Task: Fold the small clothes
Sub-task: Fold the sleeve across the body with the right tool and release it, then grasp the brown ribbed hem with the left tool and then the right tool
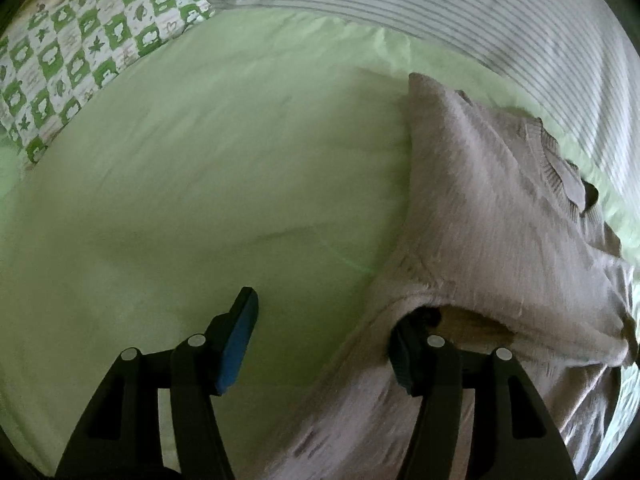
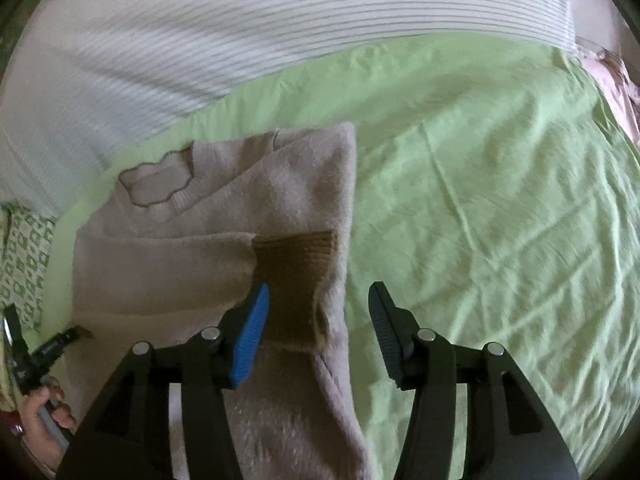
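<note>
Pale green bedsheet [image 1: 200, 200] underneath, creased and rumpled on the right-wrist side.
Grey-and-white striped cover [image 2: 240, 40] banked along the sheet's far edge; green-and-white checked pillow [image 1: 80, 52] with leaf and cloud prints tucked in the far left corner, touching it.

A bed [image 2: 480, 168] in a wrinkled light-green sheet is carrying a partly folded beige sweater [image 2: 192, 248], while a striped blanket [image 2: 280, 28] is lying along its far edge and a green-checked pillow [image 1: 80, 60] is sitting at its far-left corner.
</note>
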Motion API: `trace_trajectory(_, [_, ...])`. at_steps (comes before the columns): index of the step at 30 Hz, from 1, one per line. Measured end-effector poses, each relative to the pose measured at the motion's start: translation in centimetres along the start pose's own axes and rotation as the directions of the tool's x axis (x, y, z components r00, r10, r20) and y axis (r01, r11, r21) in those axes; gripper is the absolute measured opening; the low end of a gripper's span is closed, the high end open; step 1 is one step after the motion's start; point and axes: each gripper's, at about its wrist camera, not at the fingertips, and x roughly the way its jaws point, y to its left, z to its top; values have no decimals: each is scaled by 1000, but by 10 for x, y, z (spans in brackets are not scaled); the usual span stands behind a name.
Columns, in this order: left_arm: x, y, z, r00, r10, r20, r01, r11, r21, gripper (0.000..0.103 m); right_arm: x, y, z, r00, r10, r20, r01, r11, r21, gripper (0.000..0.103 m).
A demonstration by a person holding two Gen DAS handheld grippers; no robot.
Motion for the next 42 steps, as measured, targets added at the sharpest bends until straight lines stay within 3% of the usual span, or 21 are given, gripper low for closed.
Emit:
trace_trajectory(7, [-15,12,-16,999,-19,-32,20,1000,16,63,-22,-10,-26,1000,24,-1,-24,999,45,53])
trace_trajectory(18, [-58,40,-88,985,-132,-113,139,989,55,63,-48,-11,-90,997,19,-71,-17,999,37,53])
trace_trajectory(26, [-78,62,-133,980,-138,-145,148,987,64,66,-79,-7,-143,994,25,-103,-24,1000,8,53])
trace_trajectory(34, [-95,85,-177,959,-209,-191,221,974,42,66,-109,-17,-196,990,33,-136,-32,999,10,53])
trace_trajectory(42, [-109,103,-215,948,-228,-222,246,968,55,67,-126,-14,-242,983,48,-175,-49,999,1,53])
